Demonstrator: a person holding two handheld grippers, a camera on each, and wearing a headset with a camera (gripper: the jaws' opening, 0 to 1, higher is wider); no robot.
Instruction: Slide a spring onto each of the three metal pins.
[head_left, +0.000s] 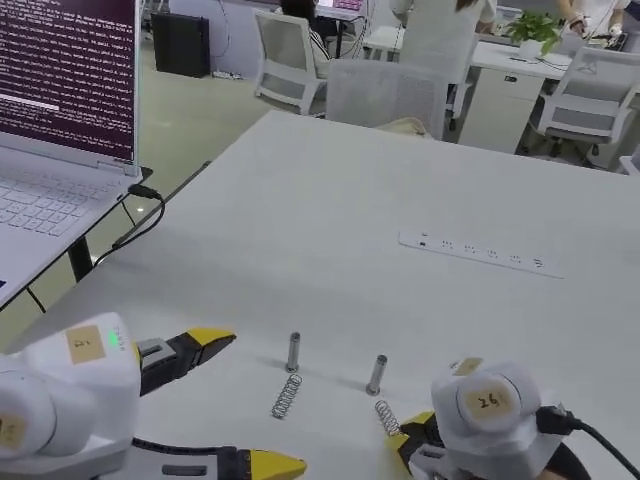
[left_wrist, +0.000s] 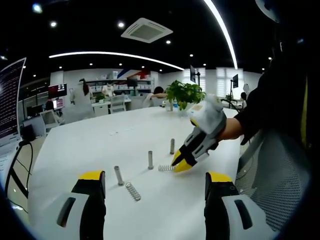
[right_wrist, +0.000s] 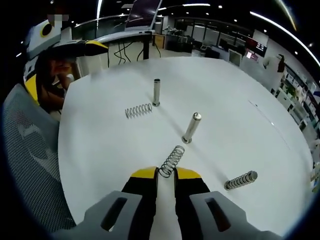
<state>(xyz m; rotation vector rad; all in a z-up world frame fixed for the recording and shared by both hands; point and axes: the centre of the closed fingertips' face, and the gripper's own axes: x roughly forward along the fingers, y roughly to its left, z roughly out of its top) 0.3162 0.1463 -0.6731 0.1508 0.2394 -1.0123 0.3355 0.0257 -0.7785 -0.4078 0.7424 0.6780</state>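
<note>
While my left gripper hangs with its jaws spread wide over the near edge of the counter, my right gripper has its jaws pressed nearly together on the near end of a spring, which lies flat on the counter. Just past that spring a bare pin stands upright. Farther off, a second bare pin stands with a loose spring lying just beside its foot. Off to the right I see a third pin wrapped in coils, so one spring seems to be on already. From the head view, a power strip lies well beyond the pins, and a laptop sits off to the far left.
</note>
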